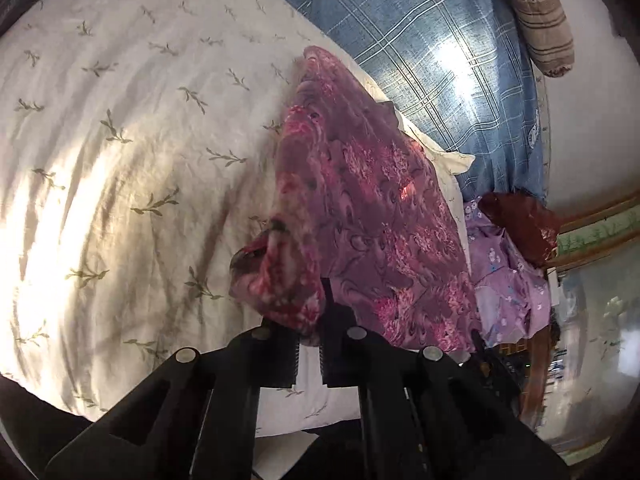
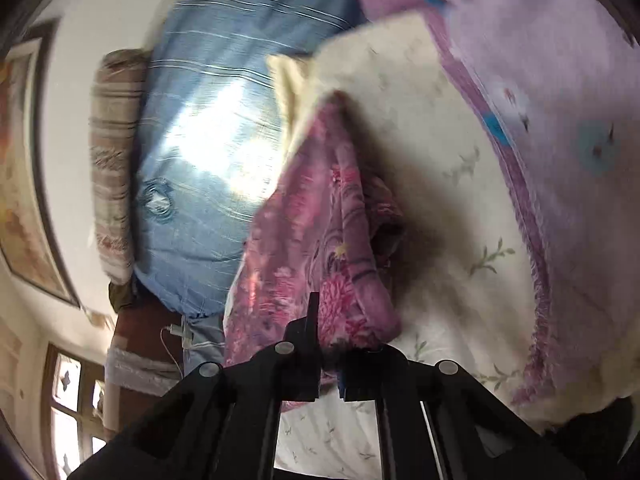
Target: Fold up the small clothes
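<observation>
A small purple garment with pink flowers [image 1: 360,200] hangs stretched above a cream sheet with green sprigs [image 1: 120,128]. My left gripper [image 1: 310,300] is shut on a bunched corner of the garment, the cloth wrapped over its fingertips. In the right wrist view the same floral garment [image 2: 320,240] drapes down from my right gripper [image 2: 330,332], which is shut on another edge of it. The cloth runs away from each gripper toward the far end of the cream sheet [image 2: 460,208], lifted off it and casting a shadow.
A blue checked quilt [image 1: 440,60] lies beyond the sheet, with a striped brown bolster [image 1: 540,20] against the wall. A lilac flowered cloth [image 2: 540,80] lies beside the sheet, with a dark red item [image 1: 520,224] on it. A window [image 2: 76,400] is off to one side.
</observation>
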Motion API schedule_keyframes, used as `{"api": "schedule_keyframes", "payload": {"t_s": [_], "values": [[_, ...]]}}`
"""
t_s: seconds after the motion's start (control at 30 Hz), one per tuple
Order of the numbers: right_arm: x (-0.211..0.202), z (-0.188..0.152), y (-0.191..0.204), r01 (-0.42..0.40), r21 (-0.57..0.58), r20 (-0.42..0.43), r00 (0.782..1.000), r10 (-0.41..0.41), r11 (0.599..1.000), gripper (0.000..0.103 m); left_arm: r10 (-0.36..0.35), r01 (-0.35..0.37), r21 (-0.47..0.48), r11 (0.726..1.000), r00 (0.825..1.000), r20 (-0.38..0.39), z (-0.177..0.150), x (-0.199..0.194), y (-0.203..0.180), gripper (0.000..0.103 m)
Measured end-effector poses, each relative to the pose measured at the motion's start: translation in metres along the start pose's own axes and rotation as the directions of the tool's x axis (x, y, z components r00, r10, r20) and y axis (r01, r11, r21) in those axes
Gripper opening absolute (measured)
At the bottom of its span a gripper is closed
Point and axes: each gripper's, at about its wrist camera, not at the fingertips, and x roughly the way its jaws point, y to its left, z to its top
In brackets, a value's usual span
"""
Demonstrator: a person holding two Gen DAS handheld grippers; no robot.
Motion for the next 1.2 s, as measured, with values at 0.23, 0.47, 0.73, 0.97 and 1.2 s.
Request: {"api": "schedule_keyframes", "payload": {"t_s": [0.23,0.47,0.73,0.97,1.2], "values": [[0.012,-0.018,-0.049,0.148,0.101,-0.101,0.985,-0.138,0.984,0.005,-0.045,0.028,-0.176,0.984,0.994,-0.095,-0.004,0.016,0.048,0.009],[-0.028,-0.002,0.015,0.221,-0.072,0.087,0.973,-0.214,0.973,0.015,-0.215,0.216,0.052,0.975,0.976,-0.030,-0.016,-0.047,0.005,0.024],[-0.073,0.013,0.097,0.272,-0.223,0.429,0.889,-0.157,0.936,0.051,-0.135,0.112,0.304,0.946,0.989,0.055,-0.011,-0.069,-0.072,0.074],[0.027,0.019,0.094,0.220,-0.343,0.200,0.967,-0.158,0.913,0.050,0.075,-0.078,0.230,0.970,0.997,0.022,0.024,0.027,-0.062,0.073],[0.088,0.011,0.029,0.275,-0.300,0.055,0.961,-0.271,0.914,0.016,0.157,-0.162,0.290,0.943,0.987,0.040,0.015,0.052,-0.058,0.069]]}}
